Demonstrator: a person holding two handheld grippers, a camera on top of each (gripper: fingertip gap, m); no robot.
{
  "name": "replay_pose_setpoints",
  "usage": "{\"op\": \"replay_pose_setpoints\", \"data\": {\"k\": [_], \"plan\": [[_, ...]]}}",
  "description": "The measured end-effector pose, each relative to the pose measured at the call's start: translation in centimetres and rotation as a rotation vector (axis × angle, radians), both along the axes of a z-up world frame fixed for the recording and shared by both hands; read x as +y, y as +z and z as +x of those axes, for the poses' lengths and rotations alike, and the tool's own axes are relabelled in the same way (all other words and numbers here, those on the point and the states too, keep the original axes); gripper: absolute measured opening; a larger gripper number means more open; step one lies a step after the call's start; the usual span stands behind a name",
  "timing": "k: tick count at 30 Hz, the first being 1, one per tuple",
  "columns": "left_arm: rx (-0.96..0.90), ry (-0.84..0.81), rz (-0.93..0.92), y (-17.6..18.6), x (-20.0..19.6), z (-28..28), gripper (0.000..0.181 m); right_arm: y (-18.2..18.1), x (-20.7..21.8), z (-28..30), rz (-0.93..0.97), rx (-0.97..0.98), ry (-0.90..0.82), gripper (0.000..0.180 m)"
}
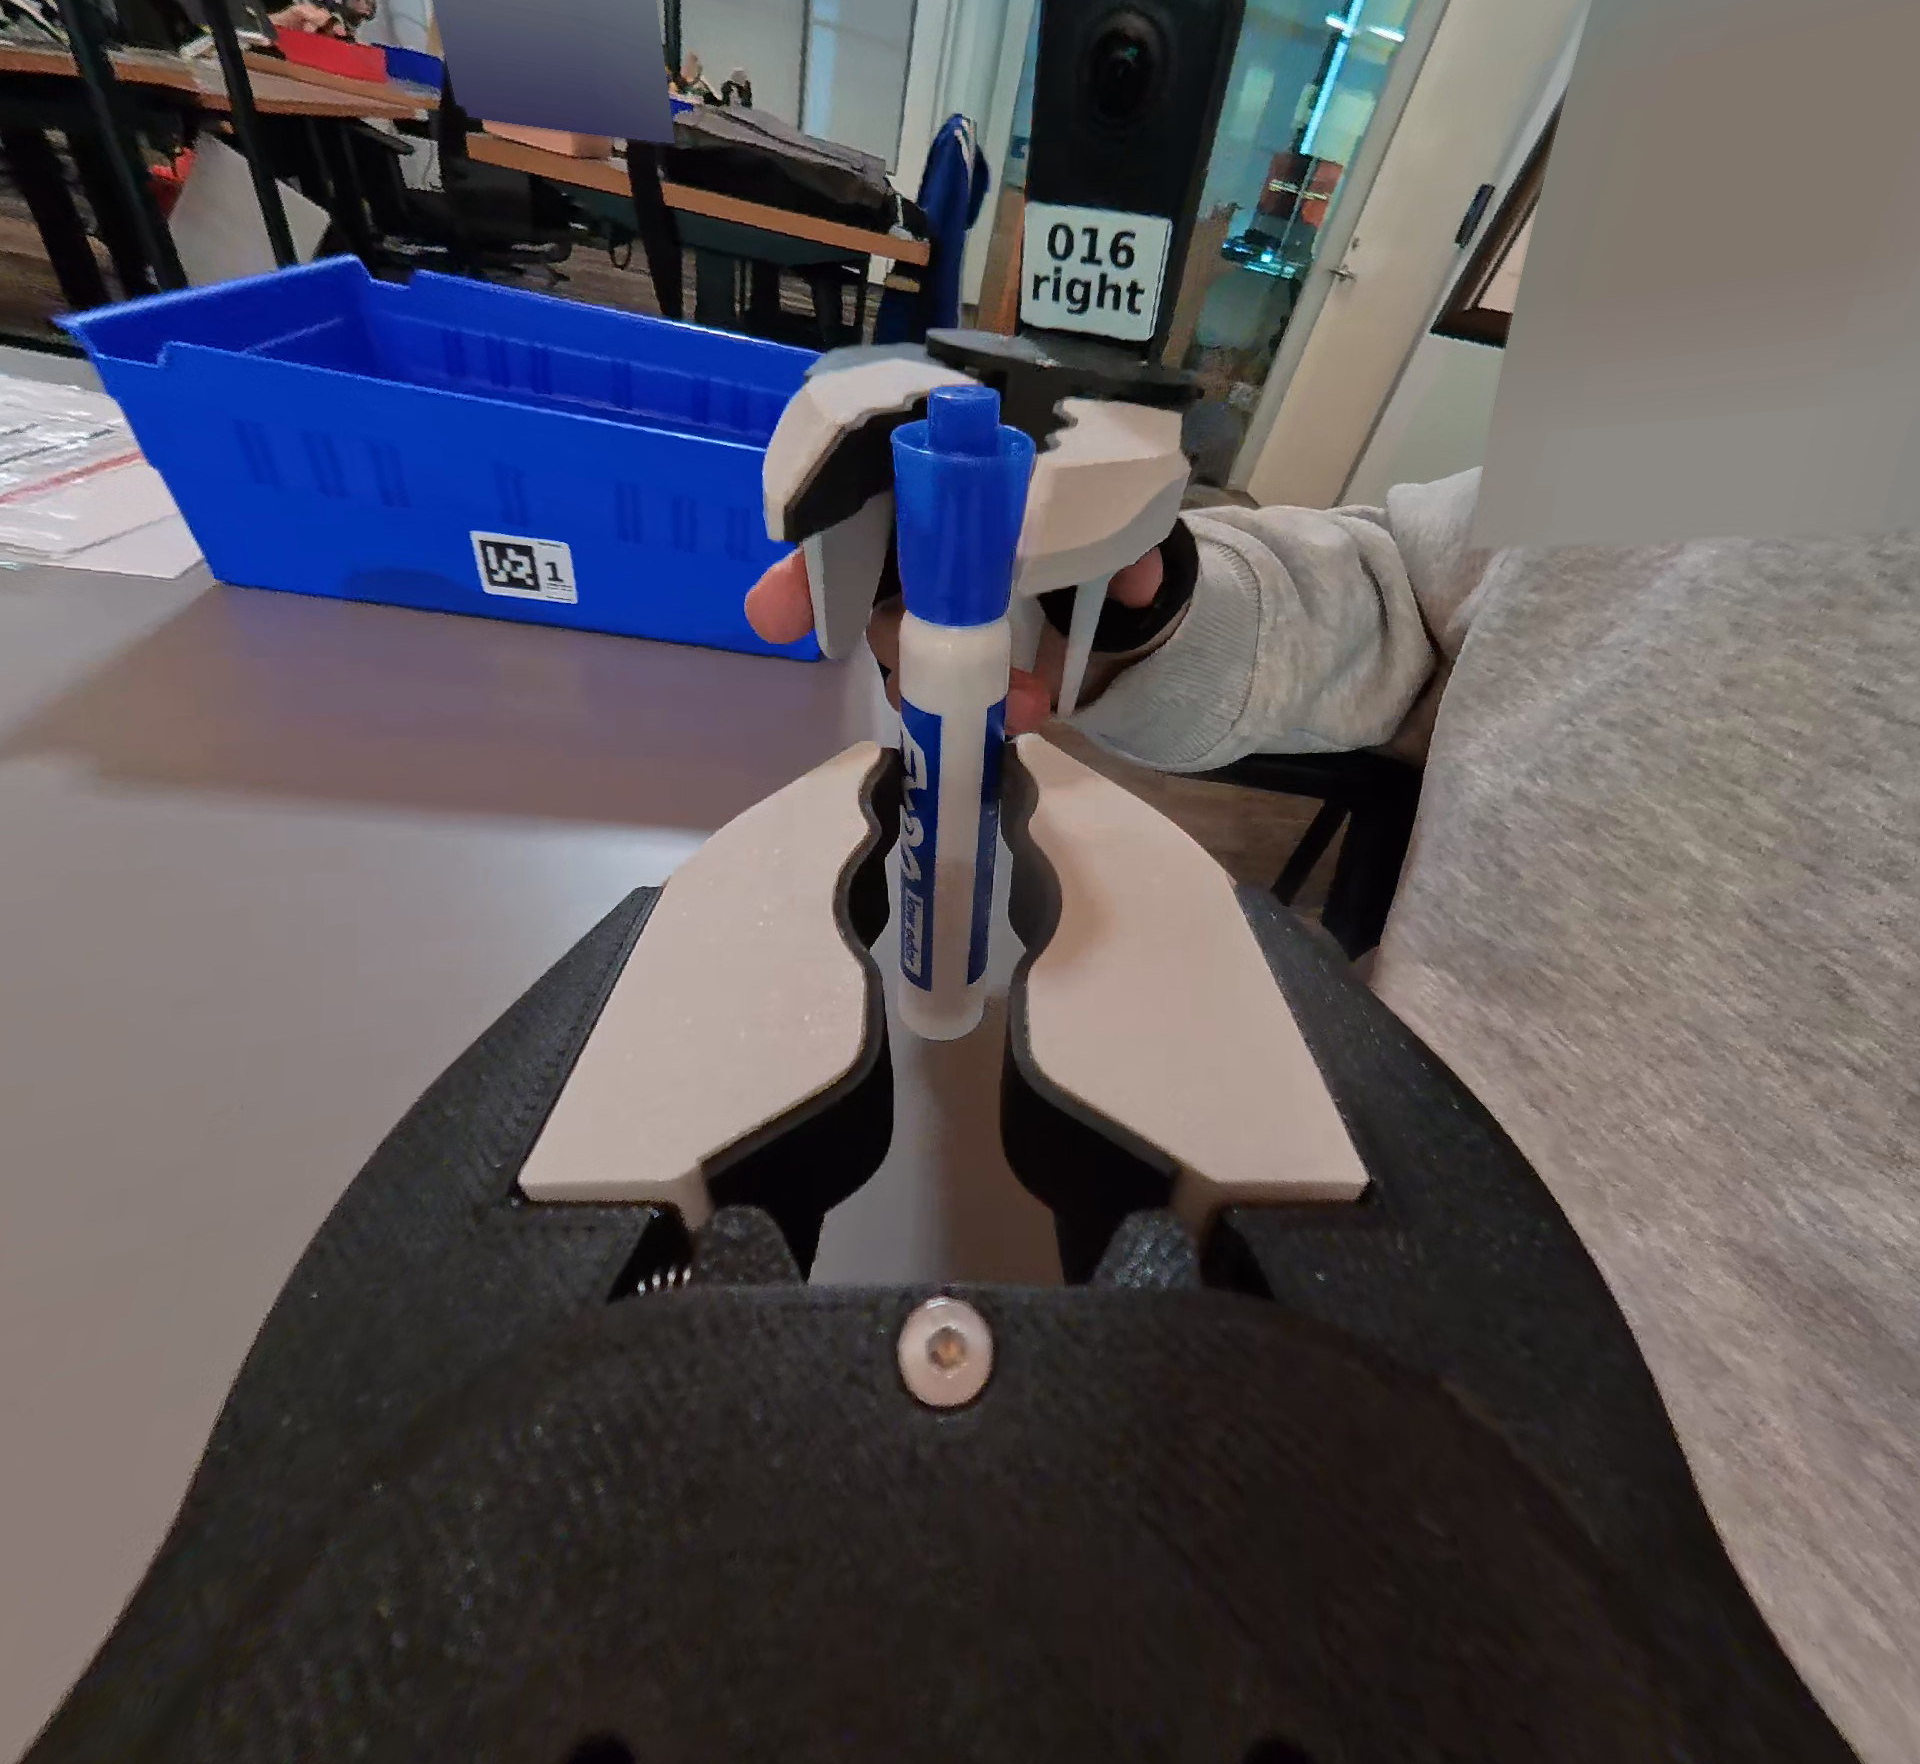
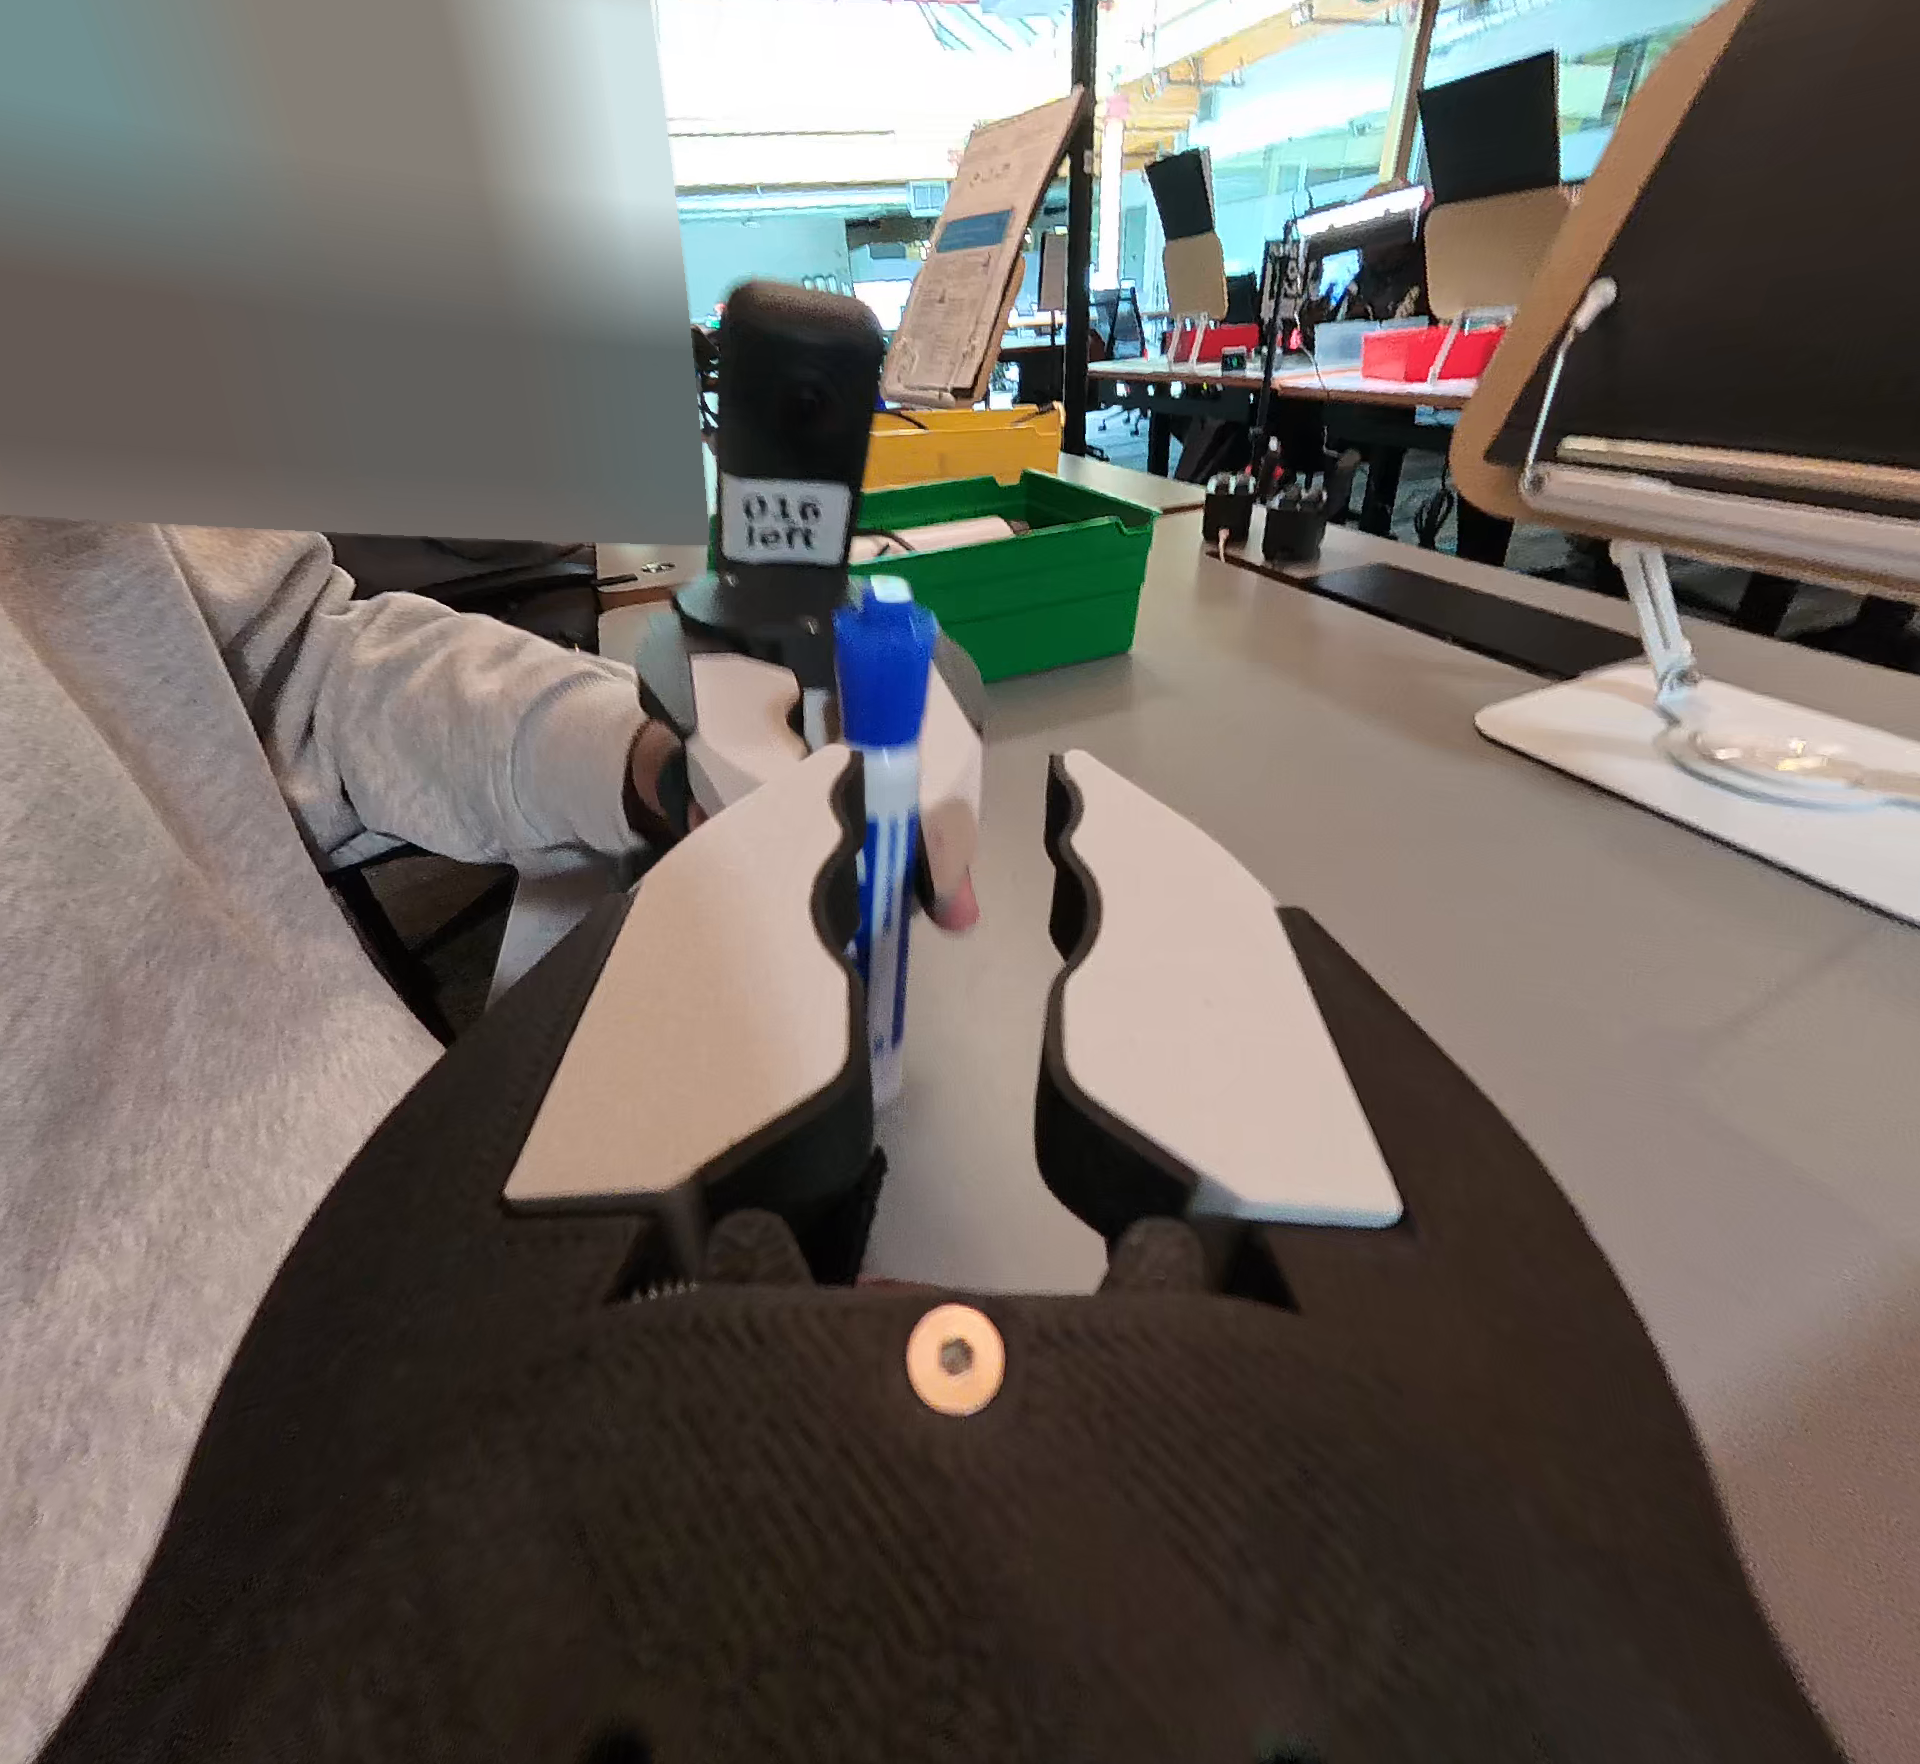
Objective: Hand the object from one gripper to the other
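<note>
A whiteboard marker (image 1: 951, 665) with a white body and blue cap stands upright above the grey table (image 1: 312, 831). My left gripper (image 1: 948, 779) is shut on its lower body. My right gripper (image 1: 971, 436) faces it from beyond, with its jaws open on either side of the blue cap (image 1: 961, 509). In the right wrist view, the right gripper (image 2: 951, 769) is open; the marker (image 2: 883, 841) lies against its left finger (image 2: 727, 966), with a gap to the other finger. The left gripper (image 2: 831, 717) shows behind it, held by a hand in a grey sleeve.
A blue bin (image 1: 416, 426) stands on the table to the left in the left wrist view, with papers (image 1: 62, 467) beside it. A green bin (image 2: 1018, 561) and a yellow bin (image 2: 956, 441) stand behind the grippers. A screen on a white stand (image 2: 1714, 467) is at the right. Less than 4 cm separates the two grippers' tips.
</note>
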State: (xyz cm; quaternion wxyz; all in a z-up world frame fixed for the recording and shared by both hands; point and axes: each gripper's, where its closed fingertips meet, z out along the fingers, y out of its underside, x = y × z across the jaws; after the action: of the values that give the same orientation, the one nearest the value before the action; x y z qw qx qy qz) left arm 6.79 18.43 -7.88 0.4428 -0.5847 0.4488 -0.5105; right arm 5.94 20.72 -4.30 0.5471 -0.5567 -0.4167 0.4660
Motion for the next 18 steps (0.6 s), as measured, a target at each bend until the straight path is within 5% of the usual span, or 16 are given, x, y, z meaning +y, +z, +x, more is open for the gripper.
{"op": "replay_pose_setpoints", "data": {"k": [18], "plan": [[-0.053, 0.044, 0.056, 3.5, 0.6, -1.8, 0.019, -4.9, -1.9, -3.4, -0.097, -0.127, 0.116, 0.027]]}}
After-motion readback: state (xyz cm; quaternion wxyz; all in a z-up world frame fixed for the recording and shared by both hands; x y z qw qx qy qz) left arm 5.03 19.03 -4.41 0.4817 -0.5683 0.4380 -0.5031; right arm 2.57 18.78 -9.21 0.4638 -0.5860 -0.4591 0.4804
